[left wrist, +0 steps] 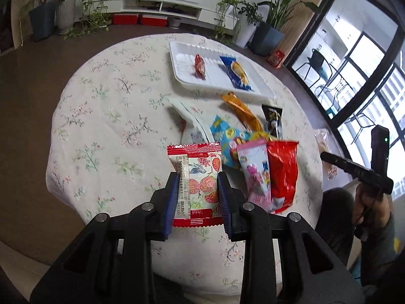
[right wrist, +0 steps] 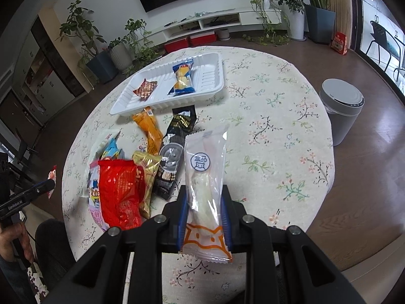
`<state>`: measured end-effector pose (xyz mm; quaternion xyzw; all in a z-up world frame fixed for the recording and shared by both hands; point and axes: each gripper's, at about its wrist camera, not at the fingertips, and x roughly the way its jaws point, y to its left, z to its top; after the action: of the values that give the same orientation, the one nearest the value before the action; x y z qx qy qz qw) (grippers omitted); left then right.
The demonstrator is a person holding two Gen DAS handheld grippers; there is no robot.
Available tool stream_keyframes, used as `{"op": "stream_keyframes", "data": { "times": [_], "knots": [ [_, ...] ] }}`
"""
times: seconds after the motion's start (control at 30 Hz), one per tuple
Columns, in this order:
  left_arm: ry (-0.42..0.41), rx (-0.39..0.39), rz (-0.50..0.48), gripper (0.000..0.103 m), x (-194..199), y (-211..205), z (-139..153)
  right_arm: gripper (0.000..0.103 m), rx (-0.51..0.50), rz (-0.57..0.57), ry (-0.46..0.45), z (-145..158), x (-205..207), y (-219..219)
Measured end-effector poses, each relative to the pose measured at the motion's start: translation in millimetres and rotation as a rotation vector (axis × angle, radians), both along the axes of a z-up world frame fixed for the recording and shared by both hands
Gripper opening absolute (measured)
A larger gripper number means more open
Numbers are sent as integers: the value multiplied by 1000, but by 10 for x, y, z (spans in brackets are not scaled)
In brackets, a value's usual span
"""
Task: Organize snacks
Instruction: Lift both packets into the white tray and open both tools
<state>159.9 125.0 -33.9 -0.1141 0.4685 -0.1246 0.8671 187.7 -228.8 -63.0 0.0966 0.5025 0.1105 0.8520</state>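
Observation:
My left gripper point(left wrist: 197, 190) is shut on a red-and-white snack packet point(left wrist: 196, 177) and holds it above the near part of the round table. My right gripper point(right wrist: 204, 202) is shut on a clear white snack bar packet point(right wrist: 205, 177) with an orange cat face, held above the table. A white tray point(left wrist: 182, 50) at the far side holds a small red snack point(left wrist: 199, 66) and a blue packet point(left wrist: 238, 74); the tray also shows in the right wrist view point(right wrist: 212, 76). A pile of loose snacks lies between: red bag point(right wrist: 119, 190), black packet point(right wrist: 174, 149), orange packet point(right wrist: 149, 129).
The round table has a floral cloth point(left wrist: 106, 106). A grey bin point(right wrist: 340, 109) stands on the floor to the right of the table. Potted plants and a TV cabinet point(right wrist: 215, 20) line the far wall. A pink packet point(left wrist: 255, 172) lies beside the red bag.

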Motion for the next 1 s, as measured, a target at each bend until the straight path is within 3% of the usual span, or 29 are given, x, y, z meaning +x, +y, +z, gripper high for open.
{"op": "stream_keyframes", "data": {
  "times": [0.27, 0.43, 0.6, 0.8, 1.0],
  "knots": [
    [-86, -30, -17, 28, 568, 110, 390, 26, -17, -19, -81, 345, 341, -97],
    [-142, -65, -34, 28, 1165, 82, 688, 25, -11, -22, -135, 596, 745, -107],
    [-156, -42, -68, 28, 1761, -88, 832, 26, 20, -21, -172, 811, 1257, -60],
    [-135, -28, -104, 28, 2445, -395, 698, 26, 37, 61, -169, 816, 1865, 373],
    [-63, 2, -78, 29, 2932, -559, 195, 26, 24, 165, -83, 428, 2354, 949]
  ]
}}
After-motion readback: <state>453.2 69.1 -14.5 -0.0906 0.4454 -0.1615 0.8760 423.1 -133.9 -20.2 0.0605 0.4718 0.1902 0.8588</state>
